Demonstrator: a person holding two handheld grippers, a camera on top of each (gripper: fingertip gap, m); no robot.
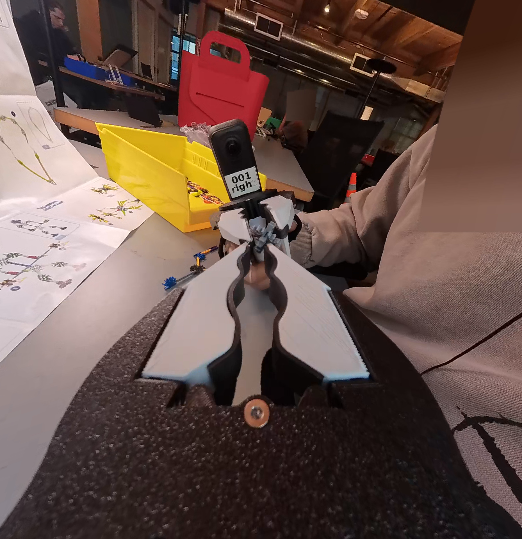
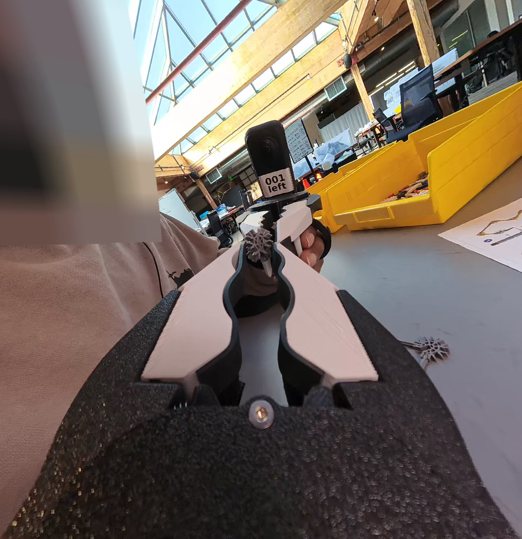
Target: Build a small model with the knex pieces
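Item 1 – left gripper (image 1: 257, 248), white two-finger tongs with dark wavy inner pads; the tongs are drawn nearly together at the tips, and appear clamped on the lower part of a grey snowflake-shaped plastic connector (image 1: 262, 234); the contact itself is partly hidden.

Item 2 – right gripper (image 2: 258, 248), same make; the tongs are closed on the same connector (image 2: 258, 243) from the opposite side, so the two tools meet tip to tip above the grey table (image 2: 414, 306).

Item 3 – the connector: small, matt grey, flat round body with notched radiating teeth; seen face-on in the right wrist view, edge-on and more cluttered in the left wrist view, where it may be more than one piece – I cannot tell; a pale pointed part (image 2: 267, 267) hangs just below it.

Grip note, as a judgement: both holds sit on the outermost tips only, so purchase looks slight; a toothed part so held would turn easily unless pressed squarely.

Surroundings:
- a yellow open plastic bin (image 1: 143, 172) of mixed coloured parts, well behind the tools
- a red bag with a handle (image 1: 221, 87)
- a printed instruction sheet (image 1: 35, 239)
- loose blue-and-yellow rod pieces (image 1: 183, 274) on the table
- a second grey connector (image 2: 431, 348) lying apart
- a beige sleeve (image 1: 370, 221)
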